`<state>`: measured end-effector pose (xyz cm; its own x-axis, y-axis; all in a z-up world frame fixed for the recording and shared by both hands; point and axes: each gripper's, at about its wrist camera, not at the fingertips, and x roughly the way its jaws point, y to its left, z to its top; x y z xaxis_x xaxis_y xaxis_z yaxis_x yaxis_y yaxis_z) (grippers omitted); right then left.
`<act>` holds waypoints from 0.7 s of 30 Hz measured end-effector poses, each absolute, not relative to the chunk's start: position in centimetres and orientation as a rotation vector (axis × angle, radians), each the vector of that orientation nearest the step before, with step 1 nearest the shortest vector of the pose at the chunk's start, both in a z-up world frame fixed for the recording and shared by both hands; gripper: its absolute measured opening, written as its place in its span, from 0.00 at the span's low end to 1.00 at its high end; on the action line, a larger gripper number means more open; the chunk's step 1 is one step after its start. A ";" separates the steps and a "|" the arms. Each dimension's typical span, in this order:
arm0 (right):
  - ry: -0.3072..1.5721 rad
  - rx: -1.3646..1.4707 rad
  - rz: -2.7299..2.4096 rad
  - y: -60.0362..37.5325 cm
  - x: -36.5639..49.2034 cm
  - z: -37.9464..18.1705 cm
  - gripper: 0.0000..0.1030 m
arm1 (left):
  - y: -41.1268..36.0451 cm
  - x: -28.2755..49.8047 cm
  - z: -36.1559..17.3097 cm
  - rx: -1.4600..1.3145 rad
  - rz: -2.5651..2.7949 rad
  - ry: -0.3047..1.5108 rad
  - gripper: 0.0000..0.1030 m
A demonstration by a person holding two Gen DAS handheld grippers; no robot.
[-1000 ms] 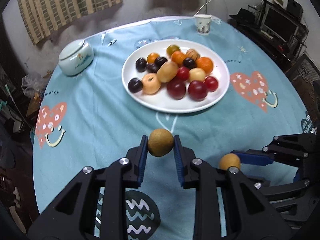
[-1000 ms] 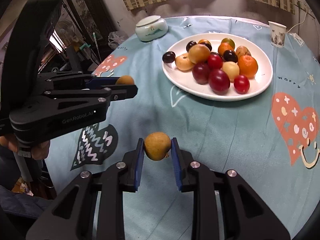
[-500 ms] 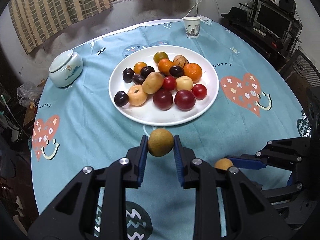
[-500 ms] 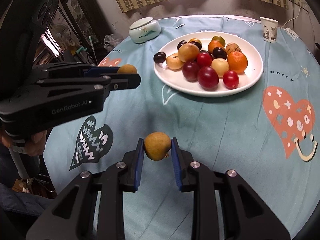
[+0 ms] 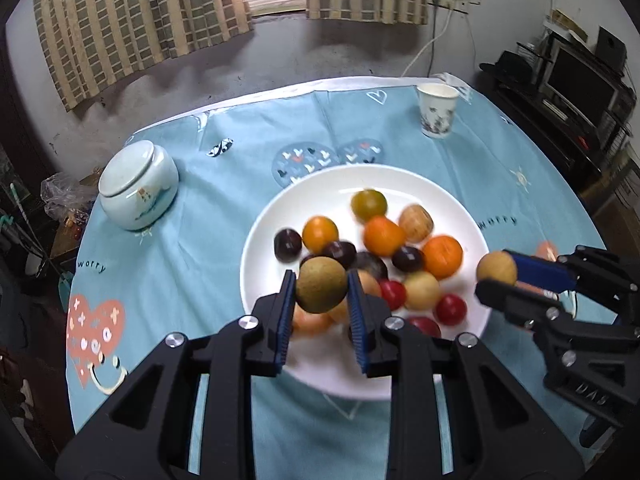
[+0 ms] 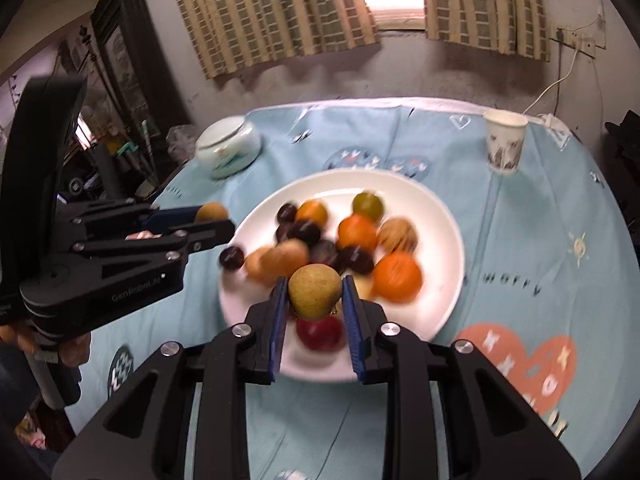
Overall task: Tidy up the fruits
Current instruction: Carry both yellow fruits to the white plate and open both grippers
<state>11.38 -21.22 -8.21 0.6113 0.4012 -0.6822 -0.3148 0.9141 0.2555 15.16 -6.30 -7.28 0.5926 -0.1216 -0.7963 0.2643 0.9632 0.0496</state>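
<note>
a: how many grippers?
b: two, the left gripper and the right gripper. each one pinches one brown-green fruit, so two of those.
a: and dishes?
b: one white plate, one paper cup, one lidded jar.
a: on the plate?
b: three orange fruits, one greenish fruit, one walnut-like one, five dark plums. three red fruits show. the pale ones are blurred and partly hidden, so no firm count.
a: curtains?
b: two curtains.
</note>
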 end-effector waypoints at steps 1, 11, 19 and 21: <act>0.811 0.117 0.409 -21.4 12.1 -8.1 0.26 | -6.4 15.7 -7.3 0.167 -0.220 0.911 0.25; 0.849 0.102 0.388 -21.0 17.7 -9.9 0.26 | -8.1 19.2 -9.4 0.176 -0.220 0.953 0.25; 0.920 0.056 0.362 -19.8 19.4 -11.4 0.27 | -7.7 19.7 -10.7 0.170 -0.196 0.978 0.31; 0.913 0.058 0.356 -19.9 19.4 -11.3 0.31 | -7.5 19.6 -10.7 0.171 -0.181 0.970 0.49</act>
<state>19.42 -19.89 -11.29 0.5571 0.3256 -0.7640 -0.2770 0.9401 0.1987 19.60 -7.50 -10.70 0.5529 -0.0757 -0.8298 0.2281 0.9716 0.0634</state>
